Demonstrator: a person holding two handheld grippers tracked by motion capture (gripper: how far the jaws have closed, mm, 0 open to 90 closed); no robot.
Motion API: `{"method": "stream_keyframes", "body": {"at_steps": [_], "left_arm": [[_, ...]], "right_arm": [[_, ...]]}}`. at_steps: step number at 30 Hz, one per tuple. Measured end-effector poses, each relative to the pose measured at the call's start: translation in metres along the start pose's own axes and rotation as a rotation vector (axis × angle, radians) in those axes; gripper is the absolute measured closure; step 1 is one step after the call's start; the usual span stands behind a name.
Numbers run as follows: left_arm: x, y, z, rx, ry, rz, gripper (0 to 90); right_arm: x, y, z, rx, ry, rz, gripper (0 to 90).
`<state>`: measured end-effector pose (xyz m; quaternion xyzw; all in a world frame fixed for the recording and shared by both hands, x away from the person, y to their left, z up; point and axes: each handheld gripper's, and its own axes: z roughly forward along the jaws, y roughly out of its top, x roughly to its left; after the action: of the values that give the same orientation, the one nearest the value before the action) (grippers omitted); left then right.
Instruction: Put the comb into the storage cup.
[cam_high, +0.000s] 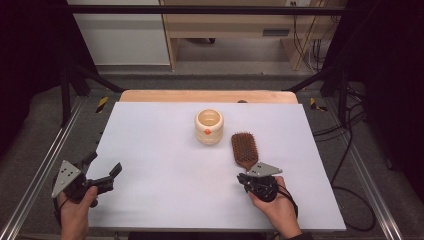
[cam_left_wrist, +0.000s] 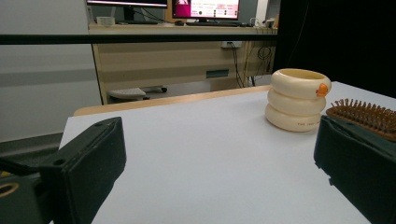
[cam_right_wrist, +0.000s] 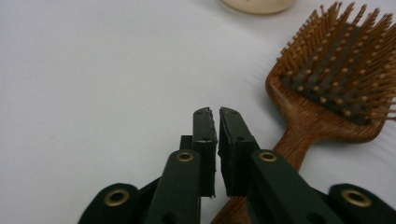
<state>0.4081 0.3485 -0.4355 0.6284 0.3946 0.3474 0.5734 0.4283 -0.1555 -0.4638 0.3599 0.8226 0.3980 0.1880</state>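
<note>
A wooden paddle hairbrush lies bristles up on the white table top, right of centre. A cream ringed pot with an orange knob stands just left of it and farther back. My right gripper is down at the brush's handle end. In the right gripper view its jaws are together with nothing between them, and the hairbrush handle runs under and to the right of the right jaw. My left gripper hovers open near the front left corner. In its own view the left gripper faces the pot and hairbrush.
The white sheet covers a wooden table whose far edge shows beyond it. Metal frame rails run along both sides. Cables lie on the floor at the right. A desk with monitors stands behind.
</note>
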Motion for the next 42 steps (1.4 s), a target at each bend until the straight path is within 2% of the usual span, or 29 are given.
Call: {"method": "stream_keyframes", "body": {"at_steps": [2,17,28,33,42], "left_arm": [[0.000,0.000,0.000,0.000,0.001,0.000,2.5],[0.001,0.000,0.000,0.004,0.003,0.000,2.7],[0.001,0.000,0.000,0.007,0.003,-0.001,2.7],[0.001,-0.001,0.000,0.008,0.006,-0.001,2.8],[0.001,-0.001,0.000,0.009,0.005,-0.002,2.9]], "right_arm": [[0.000,-0.001,0.001,0.027,0.012,0.000,89.9],[-0.006,-0.006,0.003,0.117,0.002,0.033,90.0],[-0.012,-0.009,0.000,0.113,0.005,0.054,90.0],[-0.018,-0.010,-0.004,0.103,0.007,0.079,90.0],[-0.026,-0.013,-0.008,0.115,-0.016,0.093,90.0]]}}
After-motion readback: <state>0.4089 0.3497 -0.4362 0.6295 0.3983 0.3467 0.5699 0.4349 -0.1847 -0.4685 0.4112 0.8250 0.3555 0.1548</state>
